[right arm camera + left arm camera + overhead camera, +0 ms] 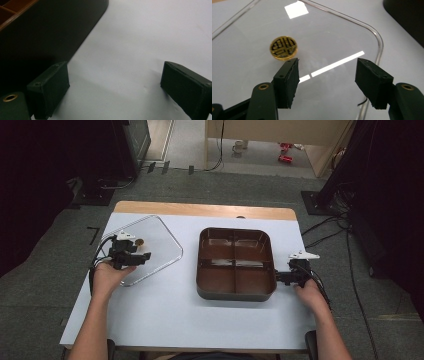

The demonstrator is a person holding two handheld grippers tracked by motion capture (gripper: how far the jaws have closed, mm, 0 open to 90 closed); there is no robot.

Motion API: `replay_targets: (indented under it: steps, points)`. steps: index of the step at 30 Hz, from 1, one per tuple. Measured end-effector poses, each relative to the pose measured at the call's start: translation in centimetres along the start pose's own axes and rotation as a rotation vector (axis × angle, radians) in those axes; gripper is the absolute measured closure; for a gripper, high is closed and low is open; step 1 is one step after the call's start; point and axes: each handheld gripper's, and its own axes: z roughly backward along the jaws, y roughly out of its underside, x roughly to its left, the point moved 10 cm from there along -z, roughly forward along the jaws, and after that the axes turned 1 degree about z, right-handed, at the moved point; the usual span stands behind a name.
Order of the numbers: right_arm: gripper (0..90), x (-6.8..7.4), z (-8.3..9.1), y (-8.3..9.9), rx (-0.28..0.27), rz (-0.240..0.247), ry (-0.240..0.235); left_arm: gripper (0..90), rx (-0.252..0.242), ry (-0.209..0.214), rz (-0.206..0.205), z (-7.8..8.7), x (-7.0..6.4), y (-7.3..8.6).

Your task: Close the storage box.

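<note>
left gripper (327, 75) had its jaws wide apart, nothing between them, hovering low over the clear lid (332, 30). the gold knob (284, 48) sat just past the left jaw's tip in the left gripper view, upper left of centre, not touched. lid rim curved round the right side of that frame; the tray's dark wall filled the upper right corner.

right gripper (115, 82) had its jaws also wide apart, empty, low over the bare white table (150, 32). its left jaw was right beside the tray (50, 32) wall, contact unclear. orange-brown compartments showed at upper left of the right gripper view.

in the high view: left gripper (131, 254) was over the lid (160, 240) at left of centre, held by the left hand (107, 277). the tray (236, 292), four compartments, all empty, sat right of centre. right gripper (285, 277) was at the tray's lower right corner, right hand (311, 296) behind it. lid and tray were apart, both on the table (165, 315).
</note>
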Motion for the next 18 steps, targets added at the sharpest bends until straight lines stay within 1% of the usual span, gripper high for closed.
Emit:
replay_targets:
  steps: [3, 4, 9, 10, 11, 14, 16, 18]
  points:
    - [7.7, 0.0, 0.0, 0.0, 0.000, 0.000, 0.000, 35.2, 0.003, 0.002, 0.020, -0.2, 0.8, -0.4]
    - [7.7, 0.0, 0.0, 0.0, 0.000, 0.001, 0.000, 35.0, 0.000, -0.004, 0.028, -0.4, 1.2, -0.7]
    - [7.7, 0.0, 0.0, 0.0, -0.001, 0.000, 0.000, 34.3, -0.003, -0.025, 0.032, -1.1, 2.3, -1.6]
    - [7.7, 0.0, 0.0, 0.0, -0.001, 0.000, 0.000, 34.2, -0.003, -0.025, 0.032, -1.1, 2.3, -1.6]
    - [7.7, 0.0, 0.0, 0.0, -0.001, -0.001, 0.000, 34.3, 0.000, -0.034, 0.031, -1.6, 2.7, -1.8]
    - [7.7, 0.0, 0.0, 0.0, -0.001, 0.000, 0.000, 33.2, -0.006, -0.007, 0.048, -2.3, 2.8, -2.0]
    - [7.8, 0.0, 0.0, 0.0, -0.001, 0.000, 0.000, 32.4, -0.016, -0.006, 0.047, -2.8, 3.0, -2.2]
    - [7.7, 0.0, 0.0, 0.0, -0.001, -0.001, 0.000, 33.6, -0.020, -0.021, 0.038, -3.2, 3.3, -2.3]
